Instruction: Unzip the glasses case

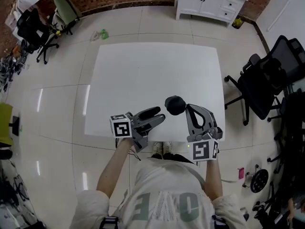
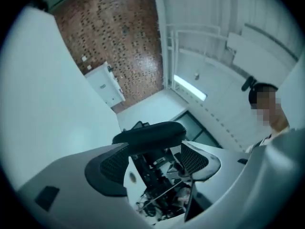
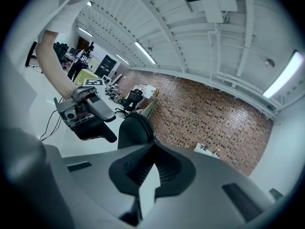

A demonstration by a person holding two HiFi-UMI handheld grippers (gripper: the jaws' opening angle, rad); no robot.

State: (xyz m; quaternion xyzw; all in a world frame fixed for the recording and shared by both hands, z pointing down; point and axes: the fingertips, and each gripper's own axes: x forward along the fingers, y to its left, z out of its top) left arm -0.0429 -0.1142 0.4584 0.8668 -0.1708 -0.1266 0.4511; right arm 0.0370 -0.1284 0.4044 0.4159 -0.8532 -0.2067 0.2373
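The black glasses case [image 1: 174,105] hangs just over the near part of the white table [image 1: 152,75]. My right gripper [image 1: 187,108] pinches its right end, jaws shut on it. In the right gripper view the case [image 3: 135,129] sticks up past the closed tips of the right gripper [image 3: 151,144]. My left gripper [image 1: 160,114] points at the case from the left, a short gap away, jaws open and empty. In the left gripper view the case [image 2: 150,133] lies across, beyond the spread tips of the left gripper [image 2: 155,159]. The zipper cannot be made out.
A black office chair [image 1: 267,80] stands right of the table, another [image 1: 33,27] at the far left. A white cabinet [image 1: 209,1] stands against the brick wall. The table's near edge [image 1: 143,136] runs just under both grippers.
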